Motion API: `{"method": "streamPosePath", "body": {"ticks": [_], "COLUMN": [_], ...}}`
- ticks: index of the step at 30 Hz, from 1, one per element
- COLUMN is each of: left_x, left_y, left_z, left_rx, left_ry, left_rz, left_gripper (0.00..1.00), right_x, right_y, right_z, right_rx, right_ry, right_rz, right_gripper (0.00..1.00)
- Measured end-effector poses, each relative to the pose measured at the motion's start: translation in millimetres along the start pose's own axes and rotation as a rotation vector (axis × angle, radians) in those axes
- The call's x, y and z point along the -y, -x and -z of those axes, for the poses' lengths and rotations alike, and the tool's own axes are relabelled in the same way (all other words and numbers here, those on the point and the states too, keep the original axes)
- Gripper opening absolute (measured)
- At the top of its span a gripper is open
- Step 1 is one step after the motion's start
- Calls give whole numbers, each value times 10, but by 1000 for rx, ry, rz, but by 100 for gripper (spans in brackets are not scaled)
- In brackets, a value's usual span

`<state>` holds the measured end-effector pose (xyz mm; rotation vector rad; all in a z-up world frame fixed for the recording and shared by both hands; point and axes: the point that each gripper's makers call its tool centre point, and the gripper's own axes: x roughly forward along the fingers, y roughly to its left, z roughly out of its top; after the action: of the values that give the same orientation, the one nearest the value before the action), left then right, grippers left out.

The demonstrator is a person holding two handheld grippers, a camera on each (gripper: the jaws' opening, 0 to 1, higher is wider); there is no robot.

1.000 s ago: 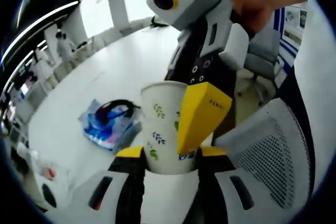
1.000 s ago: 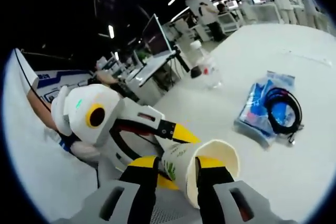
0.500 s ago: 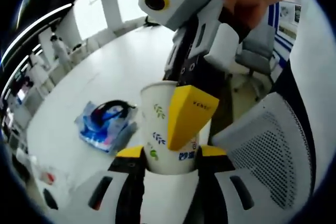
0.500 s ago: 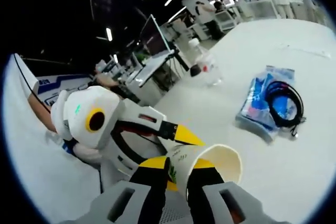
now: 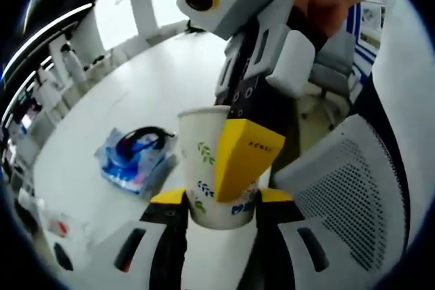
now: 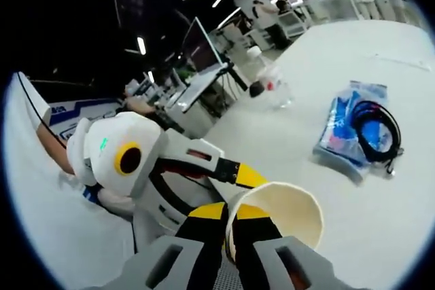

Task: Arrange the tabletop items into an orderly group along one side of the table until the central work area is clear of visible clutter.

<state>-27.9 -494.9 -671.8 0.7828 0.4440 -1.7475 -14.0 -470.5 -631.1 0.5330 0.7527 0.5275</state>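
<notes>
Above the table point(image 5: 136, 93), near the blue pouch point(image 5: 132, 161), I had the cup point(image 5: 207, 164) between both grippers: left gripper point(image 5: 219, 198) closed round its base, right gripper point(image 6: 230, 225) pinching its rim. Thin, light paper, I judged; squeeze gently, low down.

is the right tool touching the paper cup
Touching. In the left gripper view the right tool has a yellow fingertip pressed flat on the paper cup wall; in the right gripper view its jaws pinch the rim.
</notes>
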Motion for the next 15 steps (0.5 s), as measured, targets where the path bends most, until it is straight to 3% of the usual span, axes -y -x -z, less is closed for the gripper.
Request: {"method": "streamPosePath", "body": {"ticks": [15], "left_x": [-98], "left_y": [62], "left_z": [89], "left_rx": [-13], "left_ry": [49], "left_rz": [-39], "left_gripper": [37], "right_x": [21], "right_y": [-83], "right_z": [-67], "right_rx": [-4], "right_ry": [-8], "right_rz": [-13], "right_gripper": [0]}}
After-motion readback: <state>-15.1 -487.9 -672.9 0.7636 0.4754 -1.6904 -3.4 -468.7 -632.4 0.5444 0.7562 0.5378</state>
